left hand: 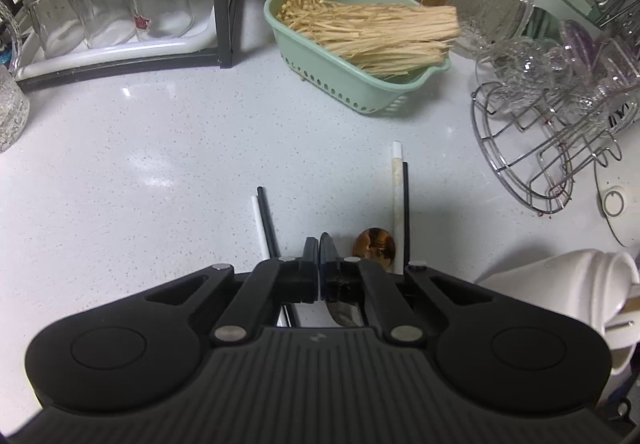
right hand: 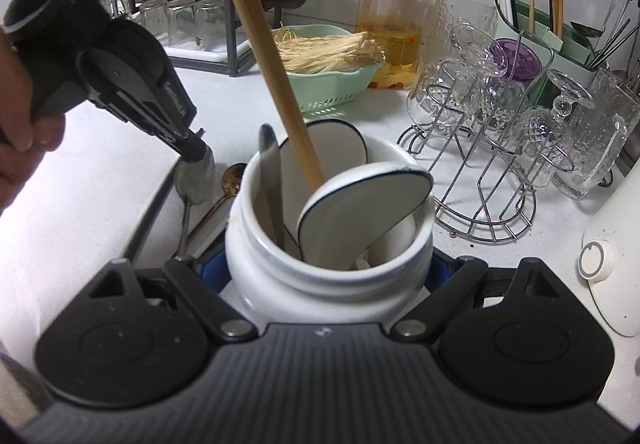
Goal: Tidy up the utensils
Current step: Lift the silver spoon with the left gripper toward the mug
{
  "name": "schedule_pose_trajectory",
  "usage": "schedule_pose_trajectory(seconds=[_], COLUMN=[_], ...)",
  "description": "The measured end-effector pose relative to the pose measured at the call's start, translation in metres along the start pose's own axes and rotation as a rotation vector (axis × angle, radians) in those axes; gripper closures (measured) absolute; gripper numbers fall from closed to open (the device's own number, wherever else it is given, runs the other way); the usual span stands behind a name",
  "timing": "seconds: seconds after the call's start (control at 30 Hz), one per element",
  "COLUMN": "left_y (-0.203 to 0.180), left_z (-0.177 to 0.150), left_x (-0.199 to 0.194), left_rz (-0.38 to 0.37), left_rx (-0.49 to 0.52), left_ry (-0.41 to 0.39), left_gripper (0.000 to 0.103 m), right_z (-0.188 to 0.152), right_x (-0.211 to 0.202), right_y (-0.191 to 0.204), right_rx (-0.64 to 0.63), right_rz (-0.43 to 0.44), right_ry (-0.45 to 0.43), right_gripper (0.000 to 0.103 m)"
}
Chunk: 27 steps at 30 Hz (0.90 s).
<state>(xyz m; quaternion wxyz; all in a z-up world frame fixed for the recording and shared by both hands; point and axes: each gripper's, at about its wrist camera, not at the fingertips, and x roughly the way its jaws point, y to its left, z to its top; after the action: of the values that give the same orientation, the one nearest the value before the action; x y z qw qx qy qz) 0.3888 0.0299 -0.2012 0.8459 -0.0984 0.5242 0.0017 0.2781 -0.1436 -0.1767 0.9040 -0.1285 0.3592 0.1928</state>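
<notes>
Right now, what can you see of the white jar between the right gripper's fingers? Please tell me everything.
The white jar looks ceramic and glossy, with a thick rolled rim and a wide open mouth. It stands roughly upright on the pale counter, between the fingers of the right gripper, which close on its sides. Inside stand a wooden handle, two white spoons with dark edges and a grey utensil. Its base is hidden.
</notes>
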Motion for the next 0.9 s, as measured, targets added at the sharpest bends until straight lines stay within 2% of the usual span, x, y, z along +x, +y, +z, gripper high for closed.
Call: schedule_pose_trajectory(seconds=[0.3, 0.6, 0.9], left_y=[-0.003, -0.014, -0.02], left_z=[-0.012, -0.018, -0.019], left_x=[-0.03, -0.076, -0.105], left_rz=[0.006, 0.019, 0.019], left_rx=[0.004, 0.013, -0.013], left_ry=[-0.053, -0.15, -0.207], left_gripper=[0.103, 0.103, 0.103], right_z=[-0.001, -0.002, -0.002], right_x=[-0.001, -0.002, -0.002], right_y=[0.0, 0.0, 0.0], right_rx=[0.004, 0.005, 0.0], right_rz=[0.004, 0.006, 0.008], right_ry=[-0.009, -0.019, -0.022], right_gripper=[0.01, 0.011, 0.01])
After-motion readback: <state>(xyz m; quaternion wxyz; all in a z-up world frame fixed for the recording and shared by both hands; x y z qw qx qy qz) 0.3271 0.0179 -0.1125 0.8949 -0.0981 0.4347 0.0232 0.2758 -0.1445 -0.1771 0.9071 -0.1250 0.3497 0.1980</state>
